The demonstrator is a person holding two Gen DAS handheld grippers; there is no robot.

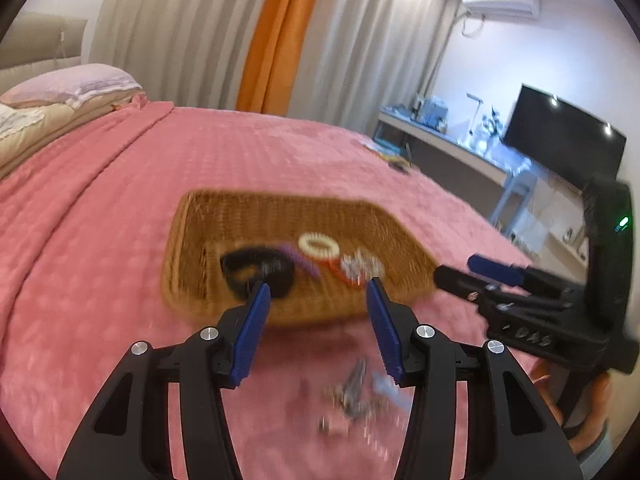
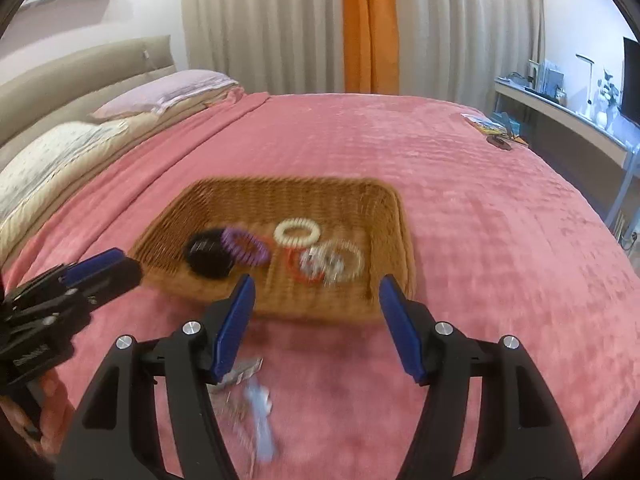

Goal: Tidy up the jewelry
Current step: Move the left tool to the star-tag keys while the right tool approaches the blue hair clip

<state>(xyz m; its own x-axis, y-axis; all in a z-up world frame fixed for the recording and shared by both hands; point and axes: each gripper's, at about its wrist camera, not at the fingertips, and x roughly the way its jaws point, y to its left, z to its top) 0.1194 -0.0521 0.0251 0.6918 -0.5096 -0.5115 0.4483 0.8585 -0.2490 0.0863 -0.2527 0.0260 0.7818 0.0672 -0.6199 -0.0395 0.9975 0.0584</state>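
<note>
Both the left gripper (image 1: 318,320) and the right gripper (image 2: 314,320) are held with fingers apart and nothing between them, just short of the basket (image 1: 192,240) on the bedspread (image 1: 120,184). Several bands, including a white band (image 2: 297,233), are seen inside the basket, while a blurred heap of jewelry (image 1: 354,390) lies on the bedspread near the fingers. The heap is judged light, limp and snag-prone, so it is best pinched at its densest part.

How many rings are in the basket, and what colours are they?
In the wicker basket, by colour:
Black ring: 1
Purple ring: 1
Cream ring: 1
Red-orange ring: 1
Silvery sparkly ring: 1
Total: 5
A few small blurry pieces lie outside it on the pink blanket; too blurred to count.
</note>
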